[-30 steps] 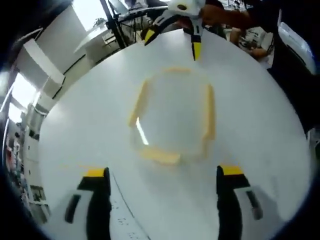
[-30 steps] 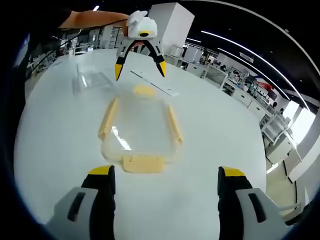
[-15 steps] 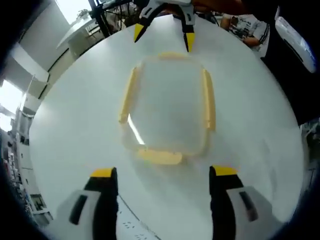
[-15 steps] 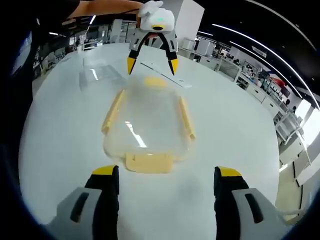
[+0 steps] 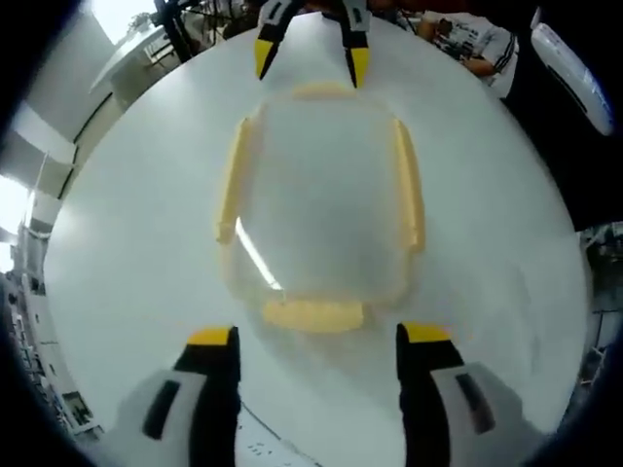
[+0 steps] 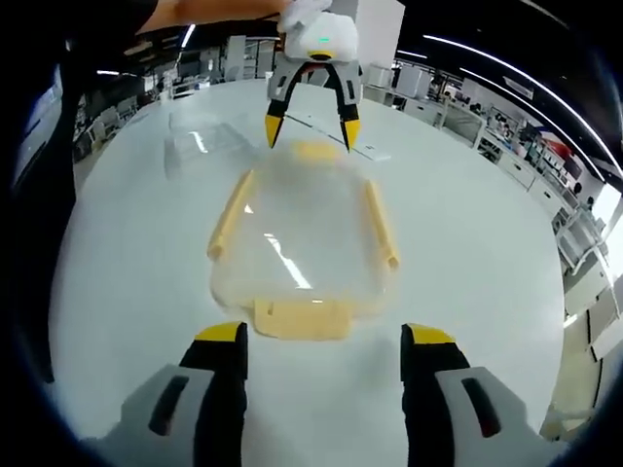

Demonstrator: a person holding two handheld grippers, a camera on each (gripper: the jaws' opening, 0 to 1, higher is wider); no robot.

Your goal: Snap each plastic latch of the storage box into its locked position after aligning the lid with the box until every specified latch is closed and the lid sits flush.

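Note:
A clear storage box point(image 5: 321, 195) with its lid on sits on a round white table point(image 5: 127, 253). Its yellow latches flare outward: one at the near end point(image 5: 313, 314), one along each long side point(image 5: 232, 180) point(image 5: 409, 185), one at the far end point(image 5: 321, 89). My left gripper point(image 5: 319, 341) is open, jaws straddling the near latch just short of it. My right gripper point(image 6: 325, 337) is open at the opposite end, just before that end's latch point(image 6: 302, 316). Each gripper faces the other across the box point(image 6: 302, 229): the right point(image 5: 307, 58) and the left point(image 6: 312, 133).
A second clear plastic container point(image 6: 200, 141) lies on the table beyond the box in the right gripper view. A flat white strip point(image 6: 375, 154) lies behind the left gripper. A person point(image 5: 467, 39) sits past the table's edge, with office furniture around.
Both grippers have closed in on the box from opposite ends, so it looks larger in both views. The box has not moved and both grippers stay open.

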